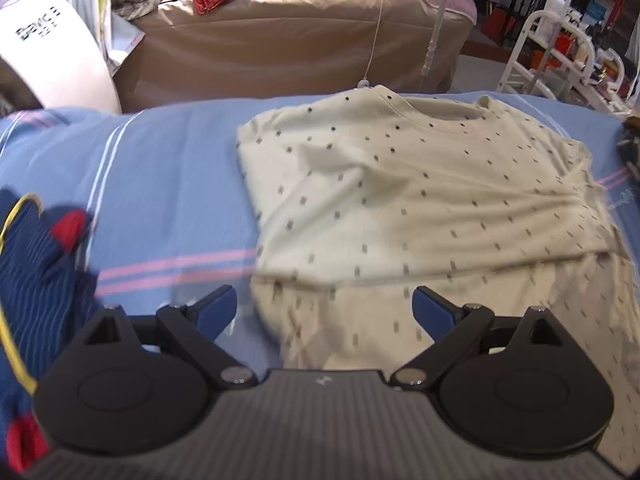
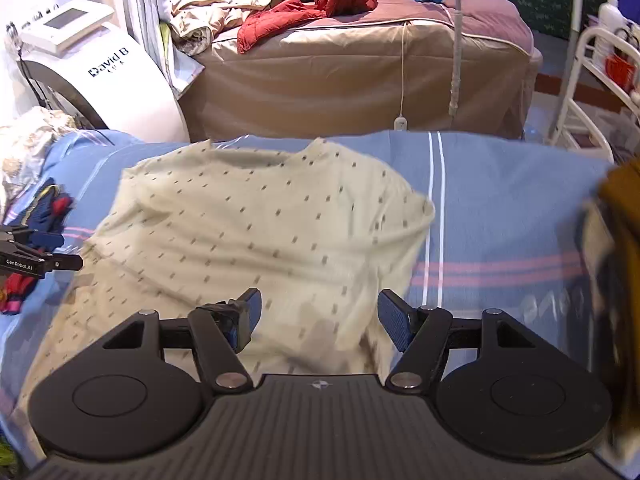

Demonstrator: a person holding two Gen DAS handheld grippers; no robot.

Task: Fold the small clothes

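A cream T-shirt with small dark flecks (image 1: 420,200) (image 2: 256,236) lies on the blue striped sheet (image 1: 160,184) (image 2: 500,208), neckline at the far side, its near part folded over. My left gripper (image 1: 324,312) hangs open above the shirt's near left edge, nothing between its blue pads. My right gripper (image 2: 318,318) is open too, above the shirt's near right part, holding nothing. The left gripper's black body (image 2: 36,258) shows at the left edge of the right wrist view.
A navy garment with red and yellow trim (image 1: 36,264) (image 2: 44,208) lies at the left. A mustard and dark cloth pile (image 2: 616,264) sits at the right. Beyond the sheet stand a brown covered bed (image 2: 360,68), a white machine (image 2: 116,80) and a white rack (image 1: 560,56).
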